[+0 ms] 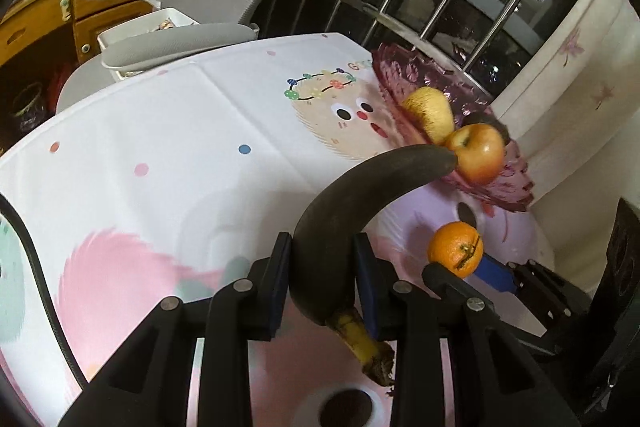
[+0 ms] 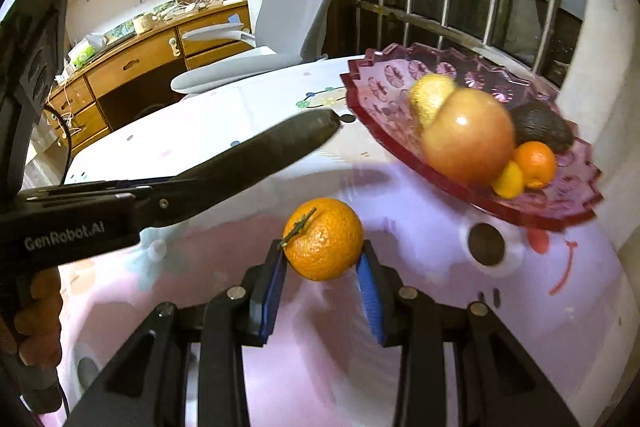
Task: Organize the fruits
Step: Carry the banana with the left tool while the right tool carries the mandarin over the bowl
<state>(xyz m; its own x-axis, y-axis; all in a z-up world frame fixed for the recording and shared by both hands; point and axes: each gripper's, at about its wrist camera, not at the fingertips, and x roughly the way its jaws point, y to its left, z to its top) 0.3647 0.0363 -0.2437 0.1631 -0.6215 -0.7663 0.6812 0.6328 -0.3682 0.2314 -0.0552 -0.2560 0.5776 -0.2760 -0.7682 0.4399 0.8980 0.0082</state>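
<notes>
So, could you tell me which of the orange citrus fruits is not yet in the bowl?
The stemmed mandarin clamped in the right gripper; the others lie in the pink bowl.

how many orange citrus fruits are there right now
2: one mandarin held between the right gripper fingers, one smaller orange in the pink glass bowl beside a yellow citrus. More may sit hidden behind the apple.

The fruit bowl (image 2: 568, 211) looks like glossy translucent pink glass or plastic with a cut pattern, and the tablecloth (image 1: 168, 131) is smooth printed fabric with a slight sheen. The banana (image 1: 352, 195) skin is matt and almost black, the mandarin (image 2: 324, 239) is dimpled and a bit shiny, the apple (image 2: 468, 139) is waxy smooth. Grippers are matt black plastic with blue rubbery pads (image 2: 272, 291) and metal pins
</notes>
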